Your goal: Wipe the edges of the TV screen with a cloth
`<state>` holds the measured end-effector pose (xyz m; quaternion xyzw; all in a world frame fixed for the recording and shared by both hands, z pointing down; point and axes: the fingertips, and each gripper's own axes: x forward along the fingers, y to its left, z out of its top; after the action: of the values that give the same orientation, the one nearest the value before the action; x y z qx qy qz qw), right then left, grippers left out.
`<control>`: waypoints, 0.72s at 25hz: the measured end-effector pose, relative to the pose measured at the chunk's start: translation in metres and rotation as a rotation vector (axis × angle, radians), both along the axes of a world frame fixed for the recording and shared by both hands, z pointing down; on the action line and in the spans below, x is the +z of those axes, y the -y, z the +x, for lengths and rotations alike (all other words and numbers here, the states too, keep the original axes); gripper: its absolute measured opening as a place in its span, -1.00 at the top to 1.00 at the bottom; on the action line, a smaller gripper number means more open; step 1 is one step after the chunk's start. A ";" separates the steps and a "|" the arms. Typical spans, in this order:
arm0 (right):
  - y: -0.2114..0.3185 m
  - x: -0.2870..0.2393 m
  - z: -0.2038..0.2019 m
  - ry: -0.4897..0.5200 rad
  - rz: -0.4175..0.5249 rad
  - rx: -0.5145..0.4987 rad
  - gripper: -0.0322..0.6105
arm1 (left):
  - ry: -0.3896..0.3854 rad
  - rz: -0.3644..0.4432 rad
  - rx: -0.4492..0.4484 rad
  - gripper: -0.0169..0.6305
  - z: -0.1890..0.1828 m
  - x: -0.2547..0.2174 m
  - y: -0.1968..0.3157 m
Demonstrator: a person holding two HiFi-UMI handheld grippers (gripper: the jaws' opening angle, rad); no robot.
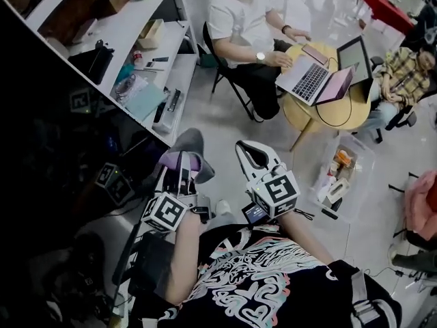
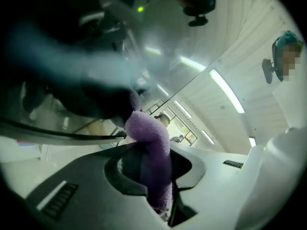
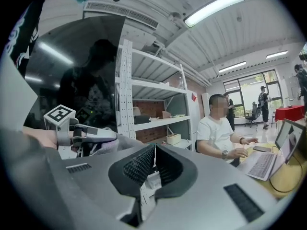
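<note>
Left gripper view: left tongs [image 2: 156,169] pinch fuzzy purple cloth [image 2: 148,138] near dark TV screen [image 3: 72,56]; right tongs [image 3: 154,150] pressed together; white shelves [image 3: 153,87] beyond.

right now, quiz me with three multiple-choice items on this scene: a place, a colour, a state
1. Where does the open laptop stand? A) round table B) sofa C) bed
2. What colour is the cloth in the left hand-held gripper? A) green B) purple C) orange
3. How are the right hand-held gripper's jaws? A) wide apart B) shut on the cloth C) together, empty

1 A: it sits on the yellow tabletop. 2 B: purple pile shows between the jaws. 3 C: the pads meet with nothing between them.
</note>
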<state>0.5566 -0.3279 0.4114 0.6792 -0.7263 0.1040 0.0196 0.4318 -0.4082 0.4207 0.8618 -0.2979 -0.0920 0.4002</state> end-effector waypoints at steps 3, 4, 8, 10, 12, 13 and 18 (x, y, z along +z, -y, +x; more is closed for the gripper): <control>-0.010 -0.009 0.004 -0.007 0.017 -0.107 0.80 | -0.011 0.056 -0.095 0.64 0.001 -0.011 -0.020; -0.016 -0.011 0.006 -0.015 0.025 -0.144 0.80 | 0.005 0.083 -0.133 0.64 0.000 -0.011 -0.029; -0.051 -0.013 0.012 -0.041 0.024 -0.250 0.80 | 0.114 0.145 -0.237 0.64 -0.011 -0.011 -0.076; -0.066 -0.010 0.014 -0.050 0.020 -0.307 0.80 | 0.158 0.172 -0.303 0.64 -0.018 -0.012 -0.100; -0.083 -0.011 0.014 -0.060 0.029 -0.351 0.80 | 0.203 0.201 -0.353 0.64 -0.022 -0.012 -0.122; -0.094 -0.014 0.013 -0.062 0.038 -0.371 0.80 | 0.229 0.211 -0.373 0.64 -0.023 -0.010 -0.134; -0.144 -0.018 0.012 -0.061 0.061 -0.438 0.80 | 0.314 0.196 -0.471 0.64 -0.041 0.001 -0.198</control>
<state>0.5684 -0.1836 0.3937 0.5085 -0.8583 0.0546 0.0428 0.3904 -0.2104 0.4221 0.8070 -0.5378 -0.0762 0.2317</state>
